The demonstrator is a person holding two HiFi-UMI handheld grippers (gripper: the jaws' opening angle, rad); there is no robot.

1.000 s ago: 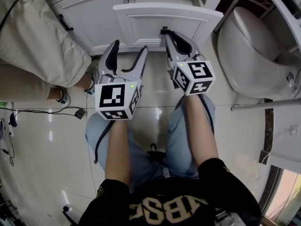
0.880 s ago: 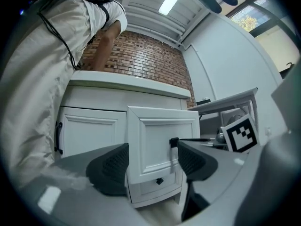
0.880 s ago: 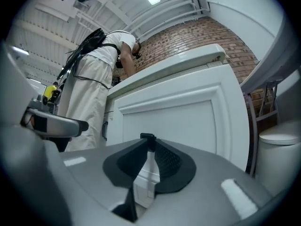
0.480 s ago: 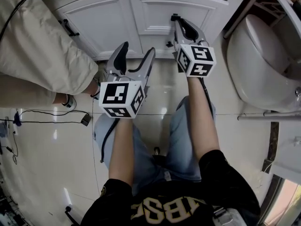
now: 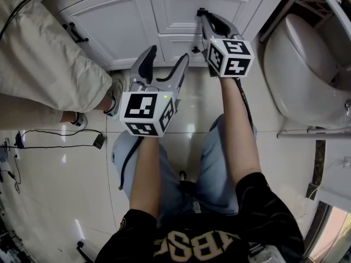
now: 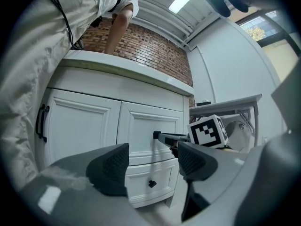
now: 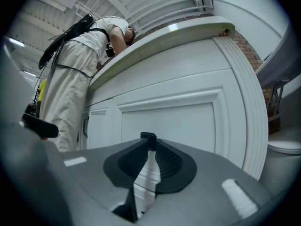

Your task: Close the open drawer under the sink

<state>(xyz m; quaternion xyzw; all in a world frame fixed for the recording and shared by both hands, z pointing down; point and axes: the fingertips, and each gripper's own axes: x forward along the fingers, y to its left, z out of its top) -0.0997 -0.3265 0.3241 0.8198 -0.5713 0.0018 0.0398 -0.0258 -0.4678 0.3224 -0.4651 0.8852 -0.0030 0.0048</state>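
Now my right fingers (image 5: pixel 204 16) are pinched nearly shut on the small black knob (image 7: pixel 148 136) of the drawer (image 5: pixel 200 1). Its front looks flush with the cabinet (image 5: pixel 118 21), so the push seems about done. My left fingers (image 5: pixel 145 59) stand wide apart, empty, near the lower drawer (image 6: pixel 150 182). A toilet (image 5: pixel 307 64) crowds my right and another person (image 5: pixel 49 64) stands left.

The person wears a black short-sleeved T-shirt (image 5: pixel 186 223) with gold block lettering, at the bottom of the frame, and light blue jeans (image 5: pixel 211 163). The left gripper (image 5: pixel 166 56) and right gripper (image 5: pixel 201 12) are pale grey, with black ribbed pads on the fingers (image 6: pixel 109 166). Each carries a white cube (image 5: pixel 145 113) with black square markers and trails a black cable (image 5: pixel 123 166).
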